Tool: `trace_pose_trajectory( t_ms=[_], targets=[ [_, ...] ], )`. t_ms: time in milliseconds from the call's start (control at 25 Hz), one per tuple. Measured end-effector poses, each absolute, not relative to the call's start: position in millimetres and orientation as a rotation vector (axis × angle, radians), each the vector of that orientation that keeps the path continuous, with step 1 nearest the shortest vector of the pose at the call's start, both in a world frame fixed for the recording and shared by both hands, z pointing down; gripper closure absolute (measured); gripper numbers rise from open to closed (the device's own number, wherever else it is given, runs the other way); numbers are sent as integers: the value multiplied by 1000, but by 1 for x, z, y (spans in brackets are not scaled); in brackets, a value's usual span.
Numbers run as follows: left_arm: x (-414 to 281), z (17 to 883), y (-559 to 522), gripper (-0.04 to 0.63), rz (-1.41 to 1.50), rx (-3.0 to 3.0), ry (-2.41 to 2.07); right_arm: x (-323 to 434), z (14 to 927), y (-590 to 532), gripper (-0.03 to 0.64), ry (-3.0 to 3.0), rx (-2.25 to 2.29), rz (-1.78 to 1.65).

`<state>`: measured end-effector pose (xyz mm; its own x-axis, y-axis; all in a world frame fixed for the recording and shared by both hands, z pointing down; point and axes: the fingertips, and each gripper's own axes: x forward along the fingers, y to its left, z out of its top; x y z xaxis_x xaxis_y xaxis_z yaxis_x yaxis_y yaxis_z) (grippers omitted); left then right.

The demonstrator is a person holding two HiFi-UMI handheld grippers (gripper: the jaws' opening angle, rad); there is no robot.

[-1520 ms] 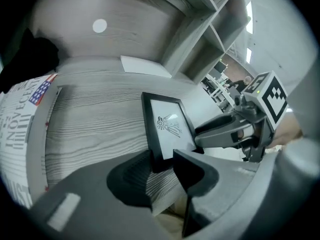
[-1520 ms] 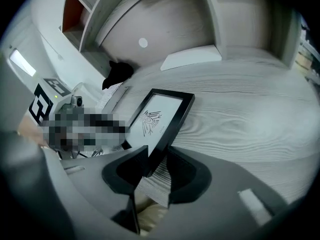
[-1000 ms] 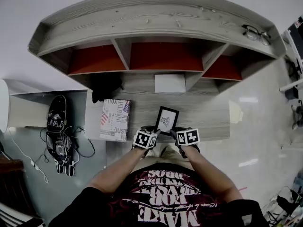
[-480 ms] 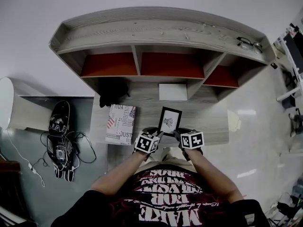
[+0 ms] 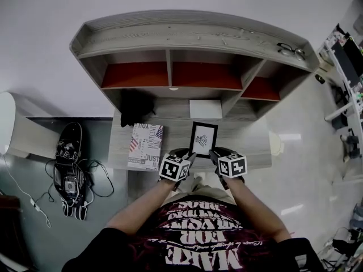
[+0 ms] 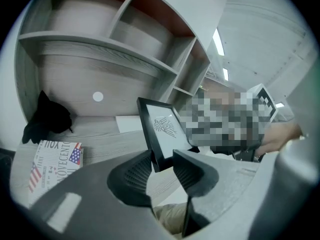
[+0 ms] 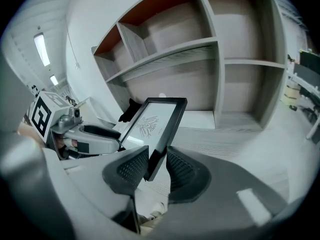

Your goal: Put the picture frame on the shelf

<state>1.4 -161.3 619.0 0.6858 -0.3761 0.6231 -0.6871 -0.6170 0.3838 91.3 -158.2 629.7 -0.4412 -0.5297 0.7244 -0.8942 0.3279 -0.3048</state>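
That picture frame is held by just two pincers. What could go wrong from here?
1. The left gripper and right gripper pinch the frame only at its bottom corners, so it might tilt or slip out.
2. The shelf has dividers; the frame's top could knock one going in.
3. Glasses lie on the shelf's top; a bump might shake them off.

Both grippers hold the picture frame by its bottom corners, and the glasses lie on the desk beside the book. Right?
No. The head view shows the glasses on top of the shelf, at its right end, not on the desk beside the book. The rest holds: the left gripper and right gripper hold the picture frame by its bottom corners.
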Motion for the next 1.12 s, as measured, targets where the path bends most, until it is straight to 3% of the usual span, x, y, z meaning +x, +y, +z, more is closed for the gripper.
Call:
trace_pose_trajectory(
  t_ms=[1120],
  targets=[
    [-2,503,-217,466,468,2484,-964,88,537,-212,471,-2306,1387,830]
  ],
)
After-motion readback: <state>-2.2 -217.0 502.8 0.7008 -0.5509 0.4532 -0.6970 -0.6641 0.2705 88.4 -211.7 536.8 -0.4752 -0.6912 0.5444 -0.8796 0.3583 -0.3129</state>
